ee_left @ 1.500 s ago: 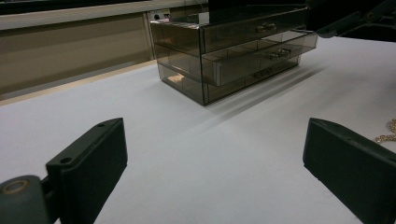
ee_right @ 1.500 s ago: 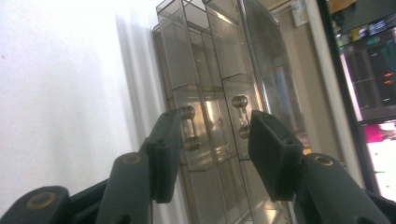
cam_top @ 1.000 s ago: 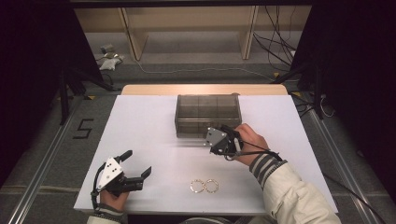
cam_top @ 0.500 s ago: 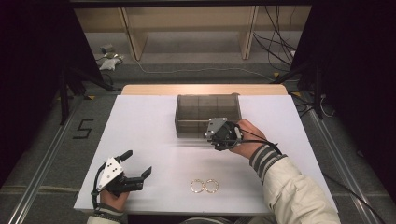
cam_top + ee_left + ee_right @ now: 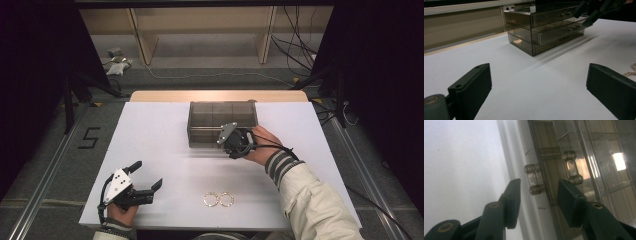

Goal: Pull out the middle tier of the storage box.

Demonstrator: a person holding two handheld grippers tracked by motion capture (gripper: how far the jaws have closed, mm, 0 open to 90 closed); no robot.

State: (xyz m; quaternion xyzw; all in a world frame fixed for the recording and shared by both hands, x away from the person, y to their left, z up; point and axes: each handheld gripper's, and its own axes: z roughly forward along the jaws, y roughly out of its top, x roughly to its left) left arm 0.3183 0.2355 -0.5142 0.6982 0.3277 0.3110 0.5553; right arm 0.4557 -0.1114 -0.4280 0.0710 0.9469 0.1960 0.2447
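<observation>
Smoky clear plastic forms the drawer chest [image 5: 222, 122] at the table's [image 5: 160, 130] far middle. We hold our right gripper [image 5: 537, 192] half open around a drawer's dumbbell-shaped handle [image 5: 534, 179], pads not pressing. Our left gripper [image 5: 146, 176] rests wide apart, near two gold rings [image 5: 218, 199].
</observation>
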